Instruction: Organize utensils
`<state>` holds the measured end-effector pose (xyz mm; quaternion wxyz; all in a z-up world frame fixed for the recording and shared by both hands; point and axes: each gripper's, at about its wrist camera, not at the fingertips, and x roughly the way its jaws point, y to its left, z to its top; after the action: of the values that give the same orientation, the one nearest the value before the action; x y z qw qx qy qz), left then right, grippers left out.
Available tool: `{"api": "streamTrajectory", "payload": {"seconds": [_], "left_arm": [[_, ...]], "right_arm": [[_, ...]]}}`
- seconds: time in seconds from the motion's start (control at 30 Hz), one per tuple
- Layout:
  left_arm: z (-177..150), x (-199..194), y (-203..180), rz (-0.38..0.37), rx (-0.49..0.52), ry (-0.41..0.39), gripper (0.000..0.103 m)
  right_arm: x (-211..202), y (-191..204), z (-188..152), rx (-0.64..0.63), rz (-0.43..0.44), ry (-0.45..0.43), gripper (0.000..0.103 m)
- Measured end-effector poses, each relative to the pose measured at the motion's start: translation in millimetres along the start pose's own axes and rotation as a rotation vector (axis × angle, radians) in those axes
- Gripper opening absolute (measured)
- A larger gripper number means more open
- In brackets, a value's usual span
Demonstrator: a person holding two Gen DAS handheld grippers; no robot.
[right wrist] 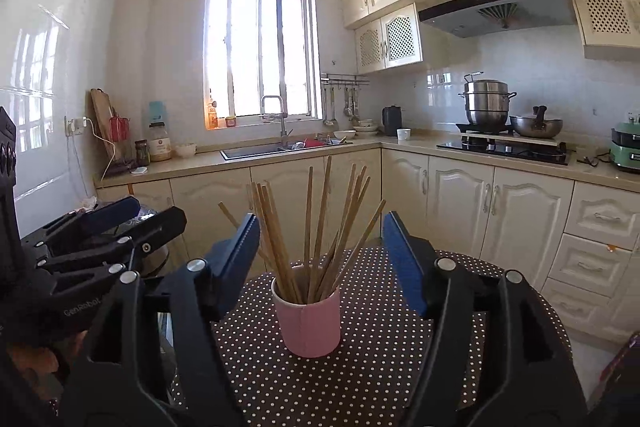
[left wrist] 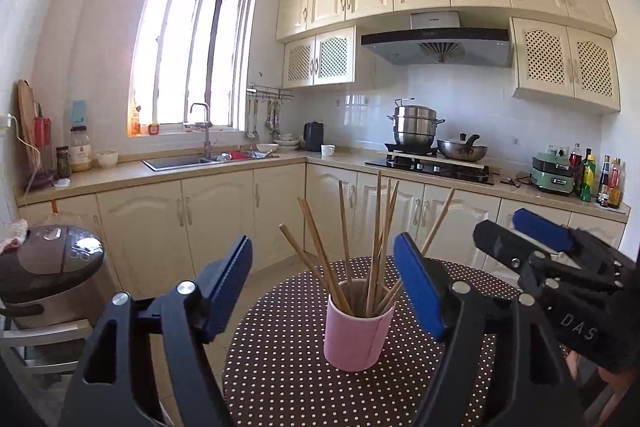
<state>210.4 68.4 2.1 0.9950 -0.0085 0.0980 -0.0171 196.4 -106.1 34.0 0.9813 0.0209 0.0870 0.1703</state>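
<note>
Both views are taken from low and close, nearly level, facing the cabinets across a dotted table (left wrist: 280, 367). In the left wrist view a pink cup (left wrist: 356, 331) is seen dead centre, near, with the right gripper (left wrist: 520, 231) poking in at 3 o'clock. In the right wrist view the left gripper (right wrist: 132, 213) is caught at 9 o'clock. Cup, table, sink (right wrist: 256, 149) and stove (right wrist: 504, 147) are shared.

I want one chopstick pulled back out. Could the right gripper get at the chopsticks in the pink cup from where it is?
Probably yes. The right gripper is open and faces the chopsticks standing in the pink cup, with nothing between. The left gripper sits off to the side.
</note>
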Motion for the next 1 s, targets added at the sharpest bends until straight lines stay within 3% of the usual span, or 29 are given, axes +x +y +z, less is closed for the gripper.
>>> {"api": "streamTrajectory", "payload": {"seconds": [0.2,0.63,1.0], "left_arm": [[-2,-43,-16,0.028,0.057,-0.017,0.077],[-2,-128,-28,0.048,0.048,-0.112,0.078],[-13,-178,-33,0.066,0.052,-0.143,0.078]], "right_arm": [[-43,13,4,-0.026,-0.021,-0.002,0.072],[-124,36,-2,-0.069,-0.117,-0.069,0.079],[-163,54,-12,-0.064,-0.146,-0.084,0.083]]}}
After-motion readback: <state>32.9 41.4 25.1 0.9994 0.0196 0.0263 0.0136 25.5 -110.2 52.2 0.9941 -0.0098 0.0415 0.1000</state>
